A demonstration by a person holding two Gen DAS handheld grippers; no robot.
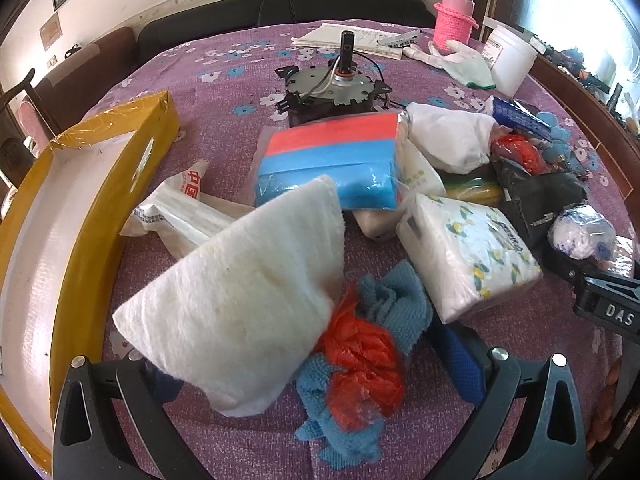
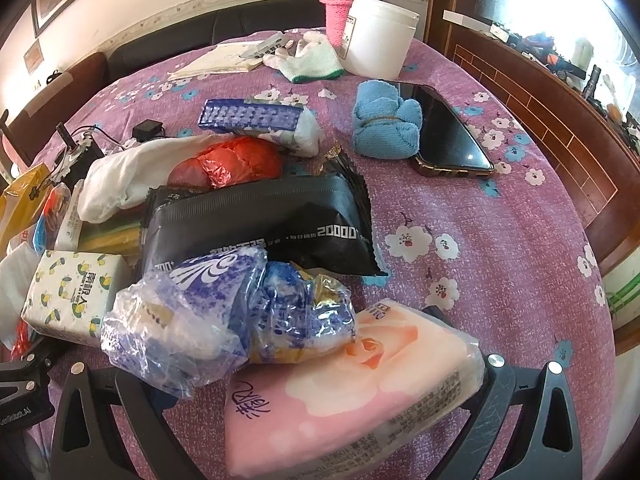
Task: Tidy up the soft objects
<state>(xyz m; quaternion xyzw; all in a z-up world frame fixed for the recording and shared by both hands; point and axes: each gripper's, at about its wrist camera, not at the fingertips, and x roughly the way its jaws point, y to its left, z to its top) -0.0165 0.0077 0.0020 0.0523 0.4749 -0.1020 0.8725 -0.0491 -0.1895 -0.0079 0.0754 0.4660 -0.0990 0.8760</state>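
My left gripper (image 1: pixel 316 364) stands wide open over the purple cloth. A white fluffy pad (image 1: pixel 244 304) leans over its left finger, and a blue knit cloth (image 1: pixel 384 308) with a red plastic bag (image 1: pixel 364 372) lies between the fingers. My right gripper (image 2: pixel 320 392) is open around a pink tissue pack (image 2: pixel 348 392), which lies between the fingers; a crumpled blue-and-white plastic bag (image 2: pixel 208 320) rests on it. I cannot tell whether the fingers touch either load. A lemon-print tissue pack (image 1: pixel 468 256) sits to the right; it also shows in the right wrist view (image 2: pixel 72 292).
A yellow cardboard box (image 1: pixel 68 216) stands open at the left. A blue-and-red sponge pack (image 1: pixel 332 160), a motor part (image 1: pixel 340 92), a black pouch (image 2: pixel 256 220), a blue towel bundle (image 2: pixel 384 124), a phone (image 2: pixel 448 128), a white jar (image 2: pixel 380 36) and a pink bottle (image 1: pixel 456 16) lie on the table.
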